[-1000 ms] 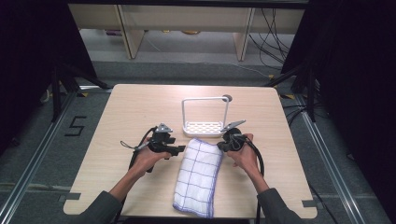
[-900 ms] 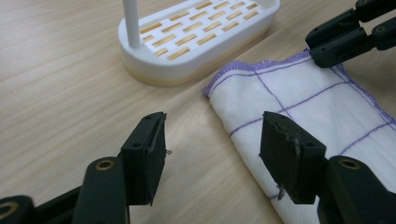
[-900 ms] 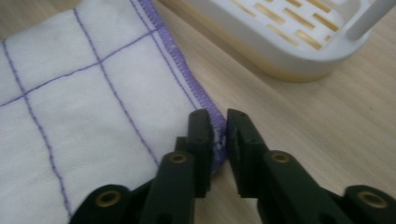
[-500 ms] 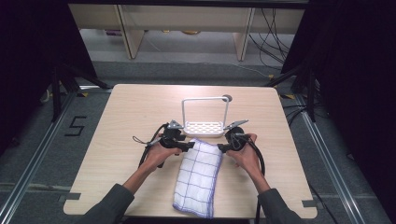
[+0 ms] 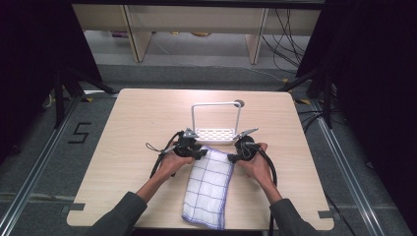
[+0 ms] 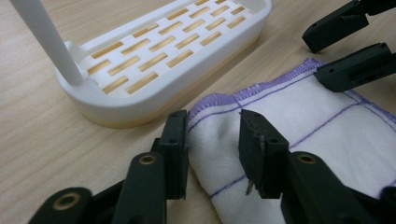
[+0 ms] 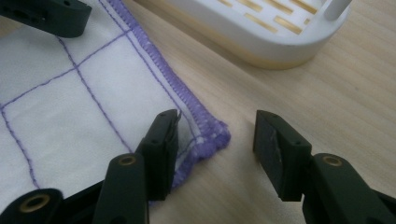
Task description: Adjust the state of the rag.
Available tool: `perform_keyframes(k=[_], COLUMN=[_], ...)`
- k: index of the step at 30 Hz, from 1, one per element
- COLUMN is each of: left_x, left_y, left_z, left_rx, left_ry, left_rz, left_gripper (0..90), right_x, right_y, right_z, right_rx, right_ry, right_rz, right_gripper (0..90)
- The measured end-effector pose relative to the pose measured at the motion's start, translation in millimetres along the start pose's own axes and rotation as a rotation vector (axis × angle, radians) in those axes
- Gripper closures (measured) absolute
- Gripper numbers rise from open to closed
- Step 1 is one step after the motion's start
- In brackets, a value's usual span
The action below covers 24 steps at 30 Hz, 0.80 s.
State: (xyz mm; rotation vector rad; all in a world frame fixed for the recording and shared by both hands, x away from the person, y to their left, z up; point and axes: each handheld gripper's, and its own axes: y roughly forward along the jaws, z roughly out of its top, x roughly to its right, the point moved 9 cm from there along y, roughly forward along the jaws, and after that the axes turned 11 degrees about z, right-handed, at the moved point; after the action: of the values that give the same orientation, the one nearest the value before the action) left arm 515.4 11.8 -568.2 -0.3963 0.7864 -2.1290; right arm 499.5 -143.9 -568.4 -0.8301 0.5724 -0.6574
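High view: I have both grippers at the far end of the folded cloth (image 5: 209, 184), which lies lengthwise on the wooden table (image 5: 133, 128), its far edge just in front of the white rack (image 5: 216, 129). The cloth is white, crossed by thin purple grid lines and bound along its edge with purple overlock stitching; it is folded into a long rectangle, its near end reaching almost to my edge of the table.

Left gripper view: the left gripper (image 6: 212, 147) straddles the far left corner of the cloth. Its jaws have just been closing and now stand partly open with the rounded, slightly puffed corner between them; I cannot tell whether the pads press on the fabric yet. The rack's slotted white tray sits just beyond, on bare wood, with one white upright rising from its end. The right gripper's two black jaws show at the upper right, over the other corner.

Right gripper view: the right gripper (image 7: 217, 147) stands open about halfway. One jaw rests on the cloth's far right corner, the other is over bare table, clear of the stitched hem. Nothing is gripped.
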Motion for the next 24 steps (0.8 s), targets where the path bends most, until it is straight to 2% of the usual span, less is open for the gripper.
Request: perform_keyframes(k=[2, 3, 5, 6, 10, 11, 12, 14, 15, 16, 17, 18, 19, 20, 21, 22, 23, 24], left_x=[-0.6, -1.1, -1.6, -1.9, -0.4, -0.2, -0.6, -1.8, -2.5, -2.8, -3.4, -3.2, -3.9, -3.9, -4.6, -4.9, -5.0, -5.9], left_y=[0.7, 0.7, 1.8, 2.1, 0.7, 0.1, -0.2, -0.7, -1.6, -2.1, -3.2, -4.6, -6.6, -8.4, -10.7, -12.7, -15.3, -17.2], left_z=[0.7, 0.2, -1.2, -1.1, -1.3, -1.8, -2.2, -2.6, -3.2, -2.8, -2.6, -2.2, -2.3, -1.8, -1.2, -0.5, 1.0, 1.0], left_rx=[0.010, 0.007, 0.006, 0.010, 0.013, 0.010, 0.012, 0.018, 0.013, 0.018, 0.022, 0.025, 0.023, 0.030, 0.034, 0.042, 0.052, 0.052], left_ry=[-0.011, -0.001, -0.008, -0.008, 0.014, 0.016, 0.020, 0.018, 0.013, 0.008, 0.010, 0.005, 0.018, 0.011, 0.012, 0.007, -0.005, 0.000], left_rz=[0.004, -0.010, -0.012, -0.006, -0.010, -0.011, -0.007, -0.004, -0.011, -0.015, -0.006, -0.006, -0.009, -0.008, -0.008, -0.008, -0.008, -0.006], left_gripper=[68.1, 72.6, 74.1, 78.7, 83.7, 84.4, 84.9, 85.1, 85.2, 85.3, 85.4, 85.4, 85.5, 85.5, 85.5, 85.5, 85.5, 85.5], right_x=[-2.7, -1.7, -2.1, -2.9, -6.4, -7.0, -7.3, -5.4, -7.1, -6.5, -10.6, -9.9, -12.8, -13.2, -11.1, -12.7, -13.8, -14.5], right_y=[0.6, 0.6, 0.8, 2.2, 3.3, 4.9, 5.8, 5.9, 5.6, 6.7, 6.7, 5.3, 5.2, 6.7, 5.3, 5.2, 5.2, 4.9], right_z=[-0.8, -0.4, -0.4, 1.0, 1.3, 2.2, 3.0, 3.2, 2.8, 3.4, 3.7, 3.5, 3.8, 4.7, 6.4, 6.8, 7.7, 9.2], right_rx=[0.003, 0.006, 0.007, 0.026, 0.031, 0.038, 0.063, 0.067, 0.068, 0.074, 0.073, 0.058, 0.054, 0.062, 0.061, 0.062, 0.066, 0.071], right_ry=[0.021, 0.014, 0.018, 0.008, 0.008, -0.014, -0.015, -0.032, -0.011, -0.027, -0.011, -0.033, -0.034, -0.045, -0.071, -0.058, -0.062, -0.065], right_rz=[0.015, 0.017, 0.018, 0.030, 0.053, 0.074, 0.115, 0.120, 0.131, 0.126, 0.131, 0.124, 0.128, 0.122, 0.119, 0.123, 0.126, 0.128], right_gripper=[52.6, 53.9, 54.3, 59.5, 69.9, 75.9, 80.4, 81.6, 82.7, 83.3, 83.7, 84.0, 84.3, 84.4, 84.5, 84.5, 84.6, 84.6])
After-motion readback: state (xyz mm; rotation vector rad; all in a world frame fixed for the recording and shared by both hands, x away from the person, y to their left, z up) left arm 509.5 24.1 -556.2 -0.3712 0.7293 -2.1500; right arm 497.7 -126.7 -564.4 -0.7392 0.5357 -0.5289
